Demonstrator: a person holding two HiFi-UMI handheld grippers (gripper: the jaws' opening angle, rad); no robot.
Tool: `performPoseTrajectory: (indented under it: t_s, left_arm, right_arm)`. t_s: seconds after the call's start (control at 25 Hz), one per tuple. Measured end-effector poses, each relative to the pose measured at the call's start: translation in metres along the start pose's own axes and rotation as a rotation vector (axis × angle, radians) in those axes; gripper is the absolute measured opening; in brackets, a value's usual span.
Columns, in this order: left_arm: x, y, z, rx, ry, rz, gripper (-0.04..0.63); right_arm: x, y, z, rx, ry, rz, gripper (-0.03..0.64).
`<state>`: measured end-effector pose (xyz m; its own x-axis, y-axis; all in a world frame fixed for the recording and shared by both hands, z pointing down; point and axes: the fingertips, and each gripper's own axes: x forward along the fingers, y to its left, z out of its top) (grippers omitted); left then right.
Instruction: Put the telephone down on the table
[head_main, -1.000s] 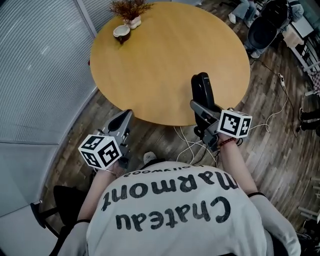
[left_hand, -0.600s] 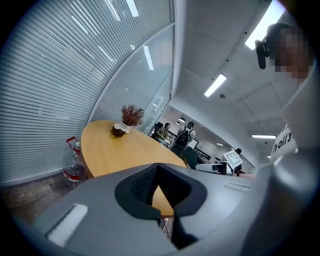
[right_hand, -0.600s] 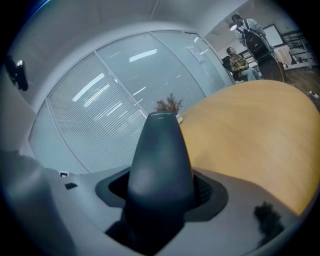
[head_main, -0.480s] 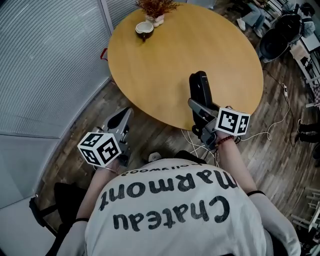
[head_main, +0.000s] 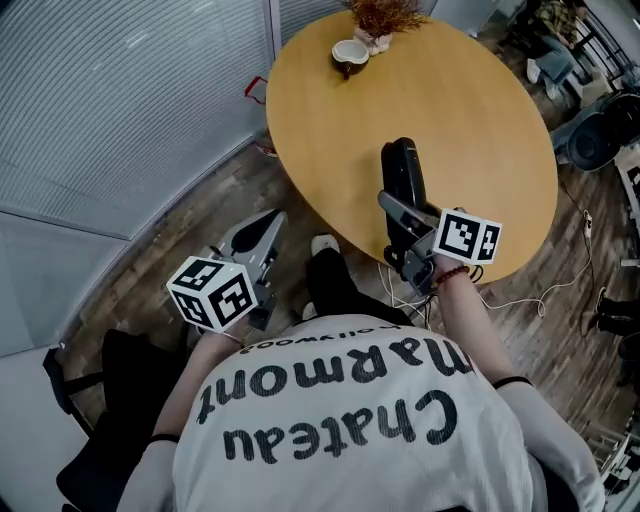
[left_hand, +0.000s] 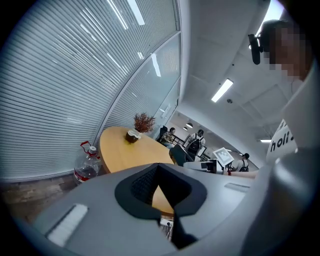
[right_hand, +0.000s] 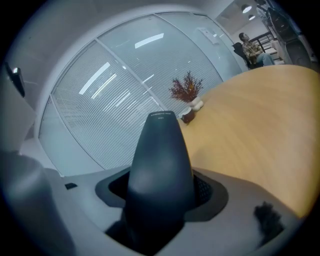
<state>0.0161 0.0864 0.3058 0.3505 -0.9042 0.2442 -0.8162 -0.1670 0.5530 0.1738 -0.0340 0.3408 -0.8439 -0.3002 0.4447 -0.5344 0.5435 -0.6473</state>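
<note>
A black telephone handset is clamped in my right gripper, which is shut on its lower end. The handset points away from me above the near edge of the round wooden table. In the right gripper view the telephone rises between the jaws, with the table spreading out behind it. My left gripper hangs over the wooden floor to the left of the table, shut, with nothing in it. In the left gripper view its jaws meet in front of the table.
A small bowl and a vase of dried twigs stand at the table's far side. A water bottle with a red handle sits on the floor by the blinds. Cables lie under the table's right side, with office chairs beyond.
The table has slid to the right and nearer in the head view. The right gripper still holds the telephone above the near edge. The left gripper has shifted slightly right.
</note>
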Motion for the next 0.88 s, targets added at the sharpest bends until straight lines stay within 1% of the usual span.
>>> performPoseTrajectory:
  t_s: [0.08, 0.12, 0.2, 0.28, 0.36, 0.48, 0.56, 0.76, 0.88]
  left_arm:
    - [-0.019, -0.025, -0.005, -0.008, -0.011, 0.046, 0.006]
    - [-0.024, -0.028, -0.006, -0.014, -0.017, 0.065, 0.006]
    - [-0.025, -0.015, -0.002, -0.029, -0.027, 0.089, 0.006]
    - [-0.022, 0.009, 0.003, -0.039, -0.030, 0.097, 0.006]
    - [-0.020, 0.022, 0.002, -0.045, -0.028, 0.104, 0.006]
    - [-0.024, 0.015, -0.006, -0.050, -0.020, 0.122, 0.006]
    - [-0.023, 0.010, -0.005, -0.059, -0.017, 0.128, 0.006]
    - [-0.008, 0.038, 0.022, -0.122, 0.036, 0.142, 0.006]
    - [0.004, 0.048, 0.017, -0.108, 0.052, 0.151, 0.006]
  right_arm:
    - [-0.016, 0.011, -0.004, -0.006, 0.025, 0.029, 0.305]
    - [-0.017, 0.013, -0.004, -0.011, 0.037, 0.038, 0.305]
    - [-0.001, 0.015, 0.001, -0.019, 0.055, 0.045, 0.305]
    - [0.027, 0.015, 0.007, -0.024, 0.063, 0.044, 0.305]
    - [0.045, 0.013, 0.008, -0.025, 0.071, 0.056, 0.305]
    - [0.048, 0.012, 0.003, -0.029, 0.094, 0.087, 0.305]
    - [0.049, 0.014, 0.008, -0.031, 0.108, 0.096, 0.305]
    - [0.089, 0.018, 0.029, 0.010, 0.175, 0.077, 0.305]
    - [0.101, 0.006, 0.027, 0.035, 0.159, 0.092, 0.305]
